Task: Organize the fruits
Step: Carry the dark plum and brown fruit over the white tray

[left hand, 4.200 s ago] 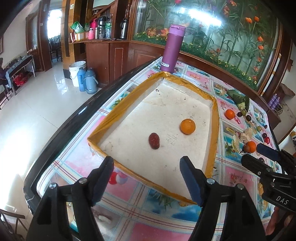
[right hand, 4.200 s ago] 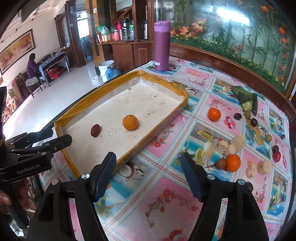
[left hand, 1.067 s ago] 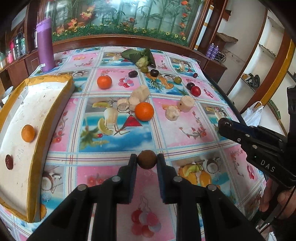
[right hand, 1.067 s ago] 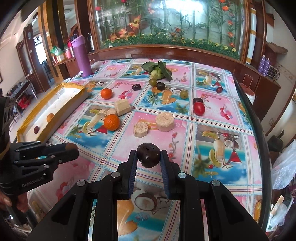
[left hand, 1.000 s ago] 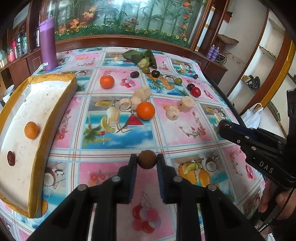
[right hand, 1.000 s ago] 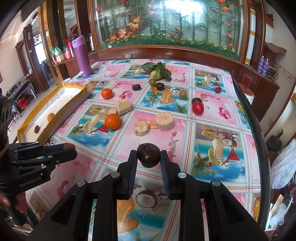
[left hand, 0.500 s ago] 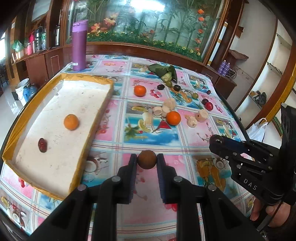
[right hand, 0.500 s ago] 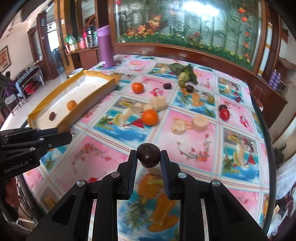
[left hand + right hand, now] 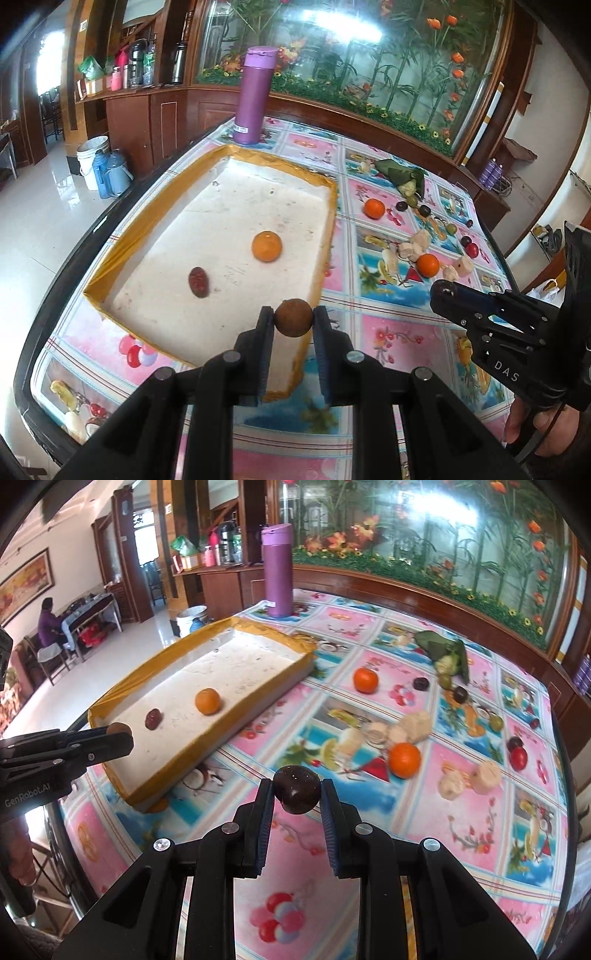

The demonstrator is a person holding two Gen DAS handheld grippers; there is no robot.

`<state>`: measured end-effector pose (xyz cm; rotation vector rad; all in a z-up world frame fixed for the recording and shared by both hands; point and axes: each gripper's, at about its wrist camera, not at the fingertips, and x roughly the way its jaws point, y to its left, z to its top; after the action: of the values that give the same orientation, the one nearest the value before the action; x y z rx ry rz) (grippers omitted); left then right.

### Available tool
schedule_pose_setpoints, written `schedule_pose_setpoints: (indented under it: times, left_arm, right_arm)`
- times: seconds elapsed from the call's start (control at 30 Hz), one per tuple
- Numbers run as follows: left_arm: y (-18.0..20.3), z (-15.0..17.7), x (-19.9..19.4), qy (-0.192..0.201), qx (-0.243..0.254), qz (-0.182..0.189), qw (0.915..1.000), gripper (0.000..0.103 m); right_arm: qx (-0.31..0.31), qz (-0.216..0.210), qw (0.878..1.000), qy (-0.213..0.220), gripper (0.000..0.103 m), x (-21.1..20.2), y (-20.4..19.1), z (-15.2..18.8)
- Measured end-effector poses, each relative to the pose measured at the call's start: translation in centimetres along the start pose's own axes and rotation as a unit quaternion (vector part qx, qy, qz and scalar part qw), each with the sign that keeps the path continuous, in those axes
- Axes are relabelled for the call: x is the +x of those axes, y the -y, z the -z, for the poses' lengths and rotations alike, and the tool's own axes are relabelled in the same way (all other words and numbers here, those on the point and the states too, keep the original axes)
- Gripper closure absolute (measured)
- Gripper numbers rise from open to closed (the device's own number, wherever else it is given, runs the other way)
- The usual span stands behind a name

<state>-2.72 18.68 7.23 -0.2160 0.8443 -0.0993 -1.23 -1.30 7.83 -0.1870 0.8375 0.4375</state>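
My left gripper (image 9: 294,322) is shut on a round brown fruit (image 9: 294,317), held above the near right edge of the yellow-rimmed tray (image 9: 334,206). The tray holds an orange (image 9: 266,246) and a red date (image 9: 198,282). My right gripper (image 9: 296,789) is shut on a dark purple fruit (image 9: 296,788), held over the tablecloth right of the tray (image 9: 207,738). The left gripper also shows in the right wrist view (image 9: 118,734), over the tray's near end. The right gripper also shows in the left wrist view (image 9: 443,295).
Loose fruit lies on the tablecloth: oranges (image 9: 404,760) (image 9: 365,679), a red fruit (image 9: 519,757), dark plums (image 9: 460,693), pale chunks (image 9: 415,723) and a green leaf bundle (image 9: 441,646). A purple bottle (image 9: 277,570) stands beyond the tray. The table edge (image 9: 66,258) runs along the left.
Both grippers, each holding its fruit, have swung left toward the tray. The left one now hangs at the tray's near right edge. Both stayed shut.
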Motion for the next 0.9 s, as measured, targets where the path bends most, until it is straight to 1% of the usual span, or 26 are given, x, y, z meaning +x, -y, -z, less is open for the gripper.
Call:
schedule_pose_setpoints:
  times: [0.2, 0.47, 0.63, 0.7, 0.8, 0.9]
  left_arm:
    - [-3.0, -0.6, -0.1, 0.005, -0.024, -0.018, 0.9996, 0.079]
    - [-6.3, -2.0, 1.2, -0.002, -0.040, -0.043, 0.9983, 0.079]
    - [-7.2, -3.5, 2.6, -0.005, -0.033, -0.051, 0.9982, 0.079]
    - [-7.5, -4.3, 3.5, -0.010, -0.030, -0.051, 0.9982, 0.079]
    - [-8.0, -5.4, 5.0, -0.016, -0.030, -0.055, 0.9979, 0.079]
    - [-8.7, -6.1, 6.5, -0.024, -0.038, -0.059, 0.9973, 0.079]
  right_arm:
    - [-0.024, -0.013, 1.000, -0.004, 0.079, 1.5, -2.2, -1.5]
    - [-0.046, -0.025, 0.999, -0.001, 0.079, 3.5, -3.9, -4.1]
    - [-0.049, -0.035, 0.998, 0.004, 0.079, 5.3, -4.6, -6.8]
    - [-0.039, -0.048, 0.998, 0.004, 0.079, 6.4, -4.4, -8.3]
    - [-0.030, -0.052, 0.998, -0.002, 0.079, 8.5, -4.3, -10.6]
    - [-0.026, -0.055, 0.998, -0.015, 0.079, 10.7, -4.4, -11.9]
